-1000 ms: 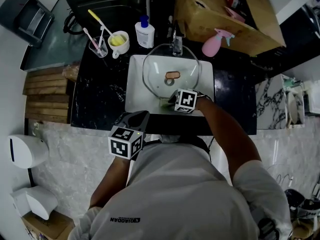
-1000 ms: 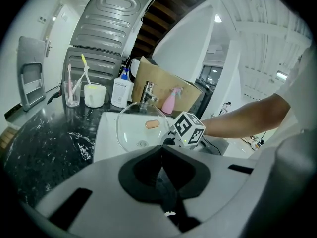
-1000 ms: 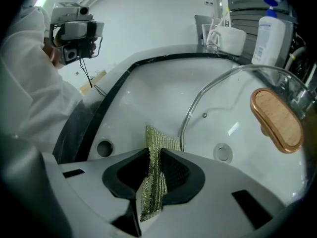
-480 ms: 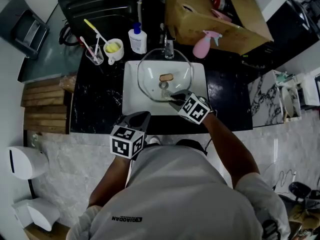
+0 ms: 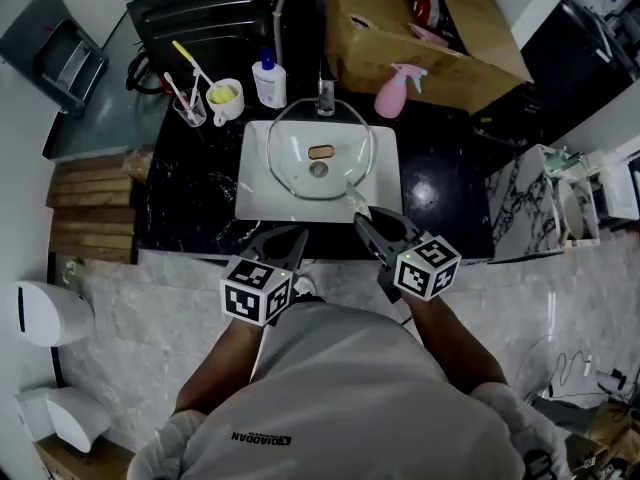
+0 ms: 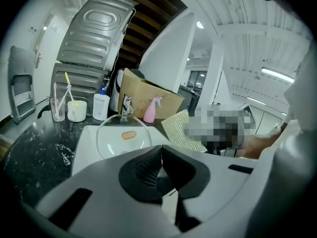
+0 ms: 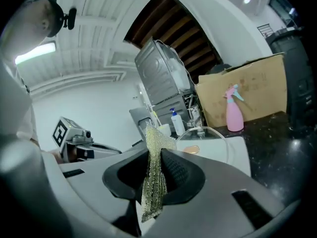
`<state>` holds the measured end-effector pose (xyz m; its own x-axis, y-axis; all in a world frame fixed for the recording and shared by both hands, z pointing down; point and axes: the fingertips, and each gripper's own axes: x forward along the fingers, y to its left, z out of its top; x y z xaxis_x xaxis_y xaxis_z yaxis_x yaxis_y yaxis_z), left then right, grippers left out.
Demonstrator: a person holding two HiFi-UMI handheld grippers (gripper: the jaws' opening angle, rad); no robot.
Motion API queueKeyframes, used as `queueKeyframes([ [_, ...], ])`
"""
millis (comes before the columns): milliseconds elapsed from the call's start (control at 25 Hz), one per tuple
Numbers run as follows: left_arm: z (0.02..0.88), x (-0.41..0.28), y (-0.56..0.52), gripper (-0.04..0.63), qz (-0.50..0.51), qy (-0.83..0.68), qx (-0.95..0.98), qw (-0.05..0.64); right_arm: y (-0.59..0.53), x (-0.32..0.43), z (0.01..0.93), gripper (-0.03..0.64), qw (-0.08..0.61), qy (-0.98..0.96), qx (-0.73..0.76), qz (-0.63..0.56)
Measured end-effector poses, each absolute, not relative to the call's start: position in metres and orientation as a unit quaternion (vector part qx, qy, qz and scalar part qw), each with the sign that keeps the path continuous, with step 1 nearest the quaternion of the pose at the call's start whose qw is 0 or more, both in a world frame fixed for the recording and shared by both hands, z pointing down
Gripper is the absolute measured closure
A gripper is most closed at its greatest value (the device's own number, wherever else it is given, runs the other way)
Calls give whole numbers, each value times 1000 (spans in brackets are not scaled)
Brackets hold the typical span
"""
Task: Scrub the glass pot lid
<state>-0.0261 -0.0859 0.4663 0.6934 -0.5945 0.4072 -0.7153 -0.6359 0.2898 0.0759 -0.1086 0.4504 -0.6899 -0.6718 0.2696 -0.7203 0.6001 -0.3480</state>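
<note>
The round glass pot lid [image 5: 318,160] with a wooden knob [image 5: 321,152] leans in the white sink [image 5: 252,193]. My right gripper [image 5: 366,220] hovers over the sink's near edge, pulled back from the lid, shut on a yellowish mesh scrub cloth [image 5: 355,199]. In the right gripper view the scrub cloth [image 7: 154,175] hangs pinched between the jaws of the right gripper [image 7: 157,155], with the lid [image 7: 210,137] beyond. My left gripper [image 5: 284,240] sits shut and empty at the counter's front edge. From the left gripper [image 6: 159,155] I see the lid [image 6: 123,135] ahead and the scrub cloth [image 6: 182,131] to the right.
A faucet [image 5: 326,92] stands behind the sink. On the black counter [image 5: 190,203] are a pink spray bottle [image 5: 391,93], a white pump bottle [image 5: 268,80], a mug [image 5: 226,98] and a glass with toothbrushes [image 5: 188,103]. An open cardboard box [image 5: 425,28] sits behind.
My right gripper has drawn back from the lid toward the person, carrying the scrub cloth off the glass. The left gripper has stayed at the counter's edge.
</note>
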Motion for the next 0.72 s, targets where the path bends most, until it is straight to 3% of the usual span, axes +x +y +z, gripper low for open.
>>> queueKeyframes([
  [400, 465, 24, 9, 580, 145, -353, 897, 223, -6, 116, 428, 519, -6, -889, 401, 221],
  [720, 472, 16, 58, 580, 160, -380, 884, 219, 37, 117, 438, 523, -31, -889, 386, 245],
])
